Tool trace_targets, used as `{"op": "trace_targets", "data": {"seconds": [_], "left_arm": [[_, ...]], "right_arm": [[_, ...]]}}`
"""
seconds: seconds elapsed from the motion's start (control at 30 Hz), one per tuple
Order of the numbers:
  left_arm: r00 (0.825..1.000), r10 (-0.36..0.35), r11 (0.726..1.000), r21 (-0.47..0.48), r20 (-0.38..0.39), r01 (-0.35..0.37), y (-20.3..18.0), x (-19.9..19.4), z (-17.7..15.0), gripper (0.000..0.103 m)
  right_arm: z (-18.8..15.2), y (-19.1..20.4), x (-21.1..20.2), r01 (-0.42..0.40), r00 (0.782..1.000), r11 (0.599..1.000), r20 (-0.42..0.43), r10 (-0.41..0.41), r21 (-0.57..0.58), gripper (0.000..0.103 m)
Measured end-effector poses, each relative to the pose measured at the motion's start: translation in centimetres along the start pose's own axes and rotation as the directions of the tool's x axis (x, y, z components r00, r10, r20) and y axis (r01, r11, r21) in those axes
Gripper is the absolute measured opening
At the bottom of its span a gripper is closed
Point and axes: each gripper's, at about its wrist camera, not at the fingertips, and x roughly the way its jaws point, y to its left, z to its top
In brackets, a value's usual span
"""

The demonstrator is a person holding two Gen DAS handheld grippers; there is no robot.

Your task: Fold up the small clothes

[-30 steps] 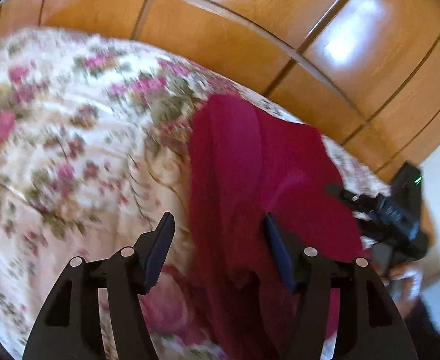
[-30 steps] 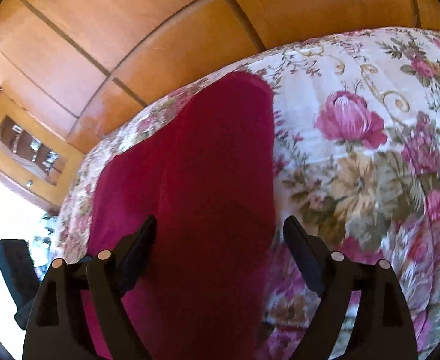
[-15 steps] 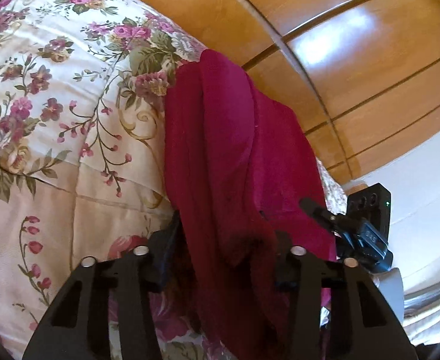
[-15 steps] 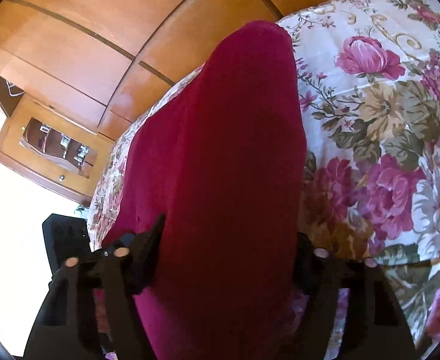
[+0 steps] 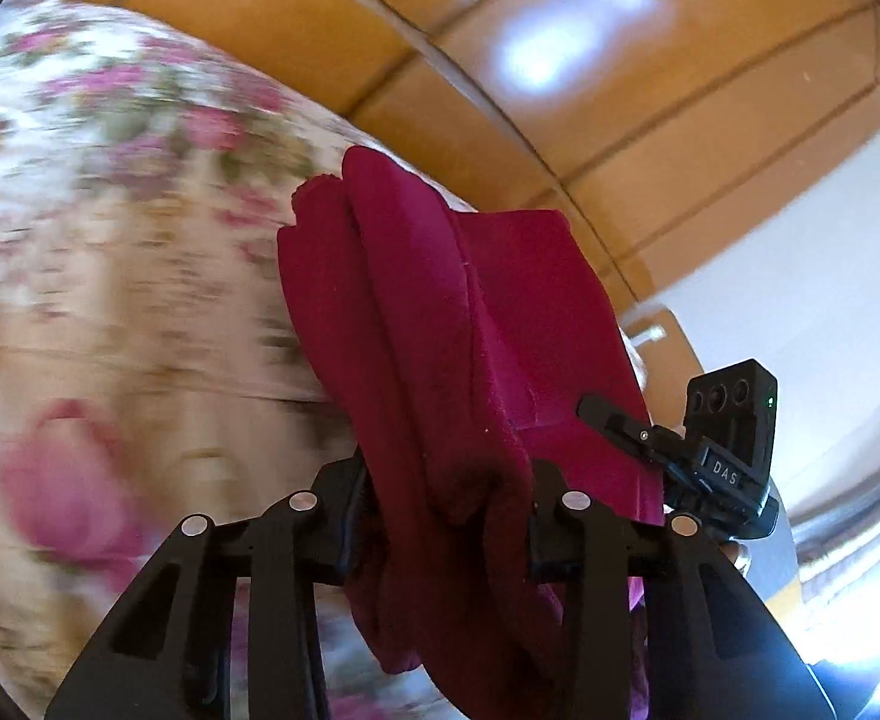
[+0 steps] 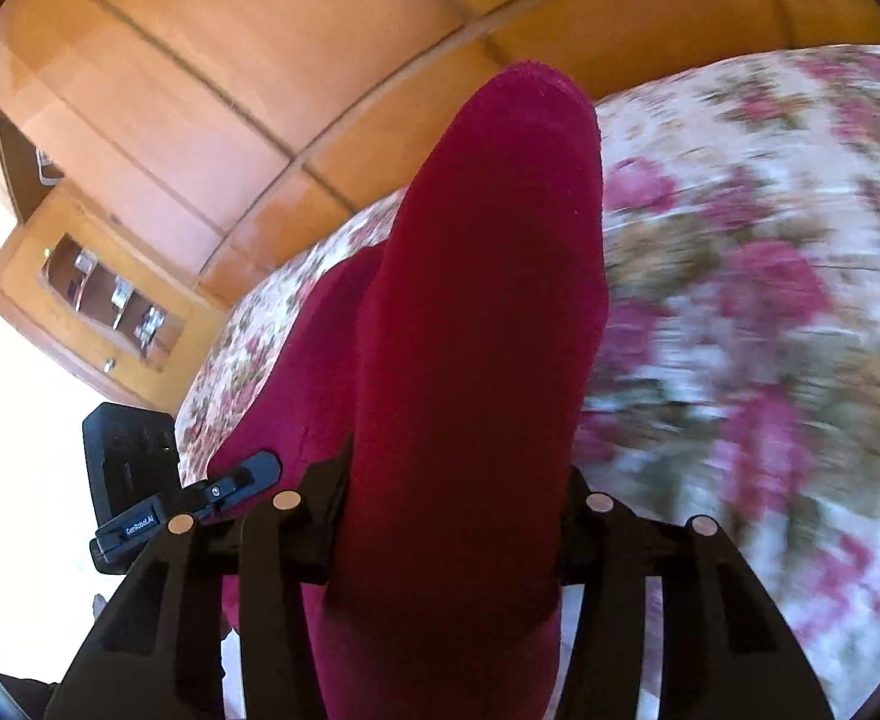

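A dark red garment (image 5: pixel 440 324) lies bunched in long folds over a floral bedspread (image 5: pixel 110 276). My left gripper (image 5: pixel 449 498) is shut on the near end of the garment, which drapes over and between its jaws. In the right wrist view the same red garment (image 6: pixel 476 312) rises in a thick fold, and my right gripper (image 6: pixel 452 510) is shut on its near end. The fingertips of both grippers are hidden by cloth. The right gripper also shows in the left wrist view (image 5: pixel 698 456), at the garment's right edge.
Glossy wooden wardrobe panels (image 5: pixel 560 90) stand behind the bed. A wooden cabinet with a glass-fronted niche (image 6: pixel 104 300) is at the left in the right wrist view. The floral bedspread (image 6: pixel 770 300) extends to the right.
Both grippers went from open around the garment to shut on it. The bedspread is now blurred with motion and the garment is lifted and bunched narrower.
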Motion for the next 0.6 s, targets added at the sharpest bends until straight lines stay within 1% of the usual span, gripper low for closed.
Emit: {"op": "trace_targets", "data": {"seconds": [0.1, 0.17, 0.27, 0.33, 0.4, 0.43, 0.47, 0.5, 0.53, 0.57, 0.6], "left_arm": [[0.998, -0.036, 0.998, 0.055, -0.053, 0.039, -3.4, 3.6, 0.4, 0.038], [0.994, -0.047, 0.994, 0.092, -0.095, 0.055, -5.9, 6.6, 0.9, 0.038], [0.988, -0.036, 0.984, 0.170, -0.152, 0.062, -9.9, 11.3, 1.6, 0.038], [0.983, -0.025, 0.978, 0.200, -0.182, 0.061, -11.7, 14.0, 2.0, 0.038], [0.978, 0.025, 0.968, 0.250, -0.207, 0.028, -13.6, 17.0, 2.0, 0.038], [0.975, 0.062, 0.958, 0.288, -0.213, 0.002, -14.3, 18.2, 1.7, 0.038], [0.968, 0.120, 0.943, 0.330, -0.222, -0.042, -15.0, 19.7, 1.3, 0.038], [0.959, 0.169, 0.928, 0.364, -0.228, -0.077, -15.2, 20.7, 1.1, 0.038], [0.944, 0.246, 0.894, 0.429, -0.221, -0.132, -15.6, 22.3, 0.5, 0.038], [0.930, 0.298, 0.868, 0.467, -0.217, -0.169, -15.5, 23.3, 0.1, 0.044], [0.924, 0.321, 0.854, 0.485, -0.209, -0.187, -15.5, 23.6, 0.0, 0.048]], "right_arm": [[0.0, -2.5, -4.0, 0.046, 0.997, 0.999, 0.065, -0.047, 0.029, 0.047], [0.4, -4.5, -6.8, 0.087, 0.989, 0.995, 0.113, -0.093, 0.057, 0.047], [0.9, -7.1, -9.9, 0.137, 0.973, 0.984, 0.169, -0.156, 0.114, 0.048], [0.6, -8.9, -11.7, 0.173, 0.959, 0.971, 0.194, -0.205, 0.168, 0.048], [0.3, -10.4, -12.6, 0.230, 0.941, 0.953, 0.204, -0.269, 0.196, 0.048], [0.2, -11.4, -12.7, 0.276, 0.927, 0.938, 0.201, -0.317, 0.209, 0.049], [0.0, -12.7, -12.6, 0.307, 0.919, 0.923, 0.180, -0.351, 0.232, 0.049], [-0.3, -13.8, -12.2, 0.302, 0.923, 0.917, 0.162, -0.350, 0.259, 0.050], [-0.6, -14.5, -11.7, 0.299, 0.925, 0.914, 0.153, -0.348, 0.274, 0.052], [-1.0, -15.0, -11.3, 0.308, 0.923, 0.910, 0.147, -0.357, 0.278, 0.054], [-1.6, -15.7, -11.5, 0.320, 0.917, 0.906, 0.148, -0.369, 0.277, 0.059]]}}
